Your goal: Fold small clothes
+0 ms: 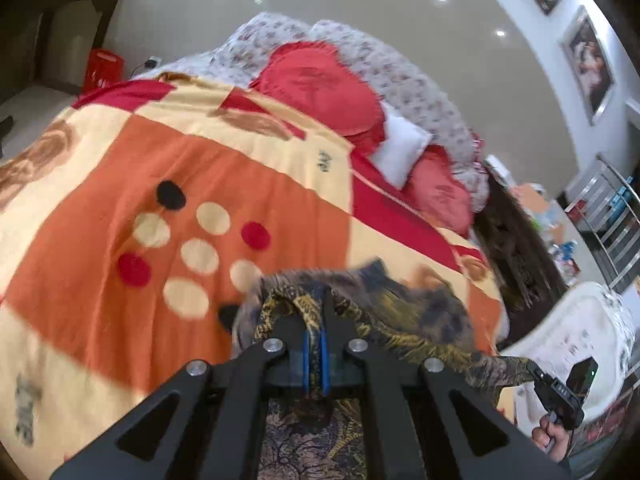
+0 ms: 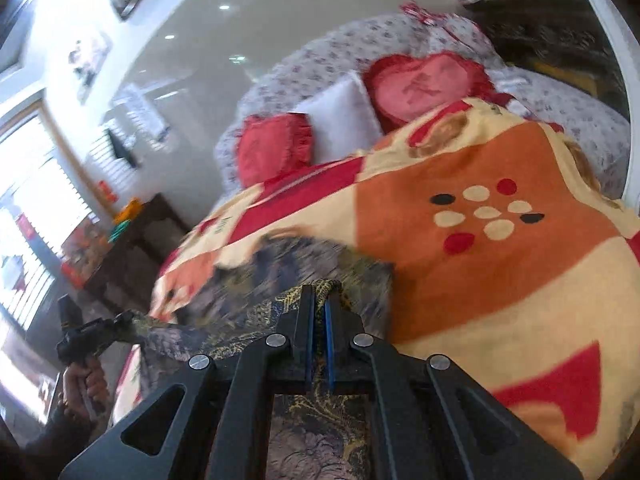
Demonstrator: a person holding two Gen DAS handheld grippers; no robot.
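dark patterned cloth, gold and grey-blue, is pinched in both grippers: the left gripper has its jaws clamped together on an edge of the garment, and the right gripper has its jaws clamped on another edge of the same garment. in each wrist view the cloth bunches right at the blue-lined fingertips, hangs below the jaws between the black linkage arms, and spreads just ahead of the tips, where it is blurred. from the left jaws it stretches off to the side as a taut strip to the other gripper, which a hand grips by the handle; from the right jaws the same strip runs to the opposite side, to the other tool and the hand under it

beyond the cloth, ahead of both sets of jaws, lies a blanket in orange, cream and red, with a cluster of cream, red and black dots a little past the tips. farther on sit two red frilled cushions, the nearer one and the farther one, with a white pillow between them, all resting against floral bedding. farthest off, framed pictures hang on the wall
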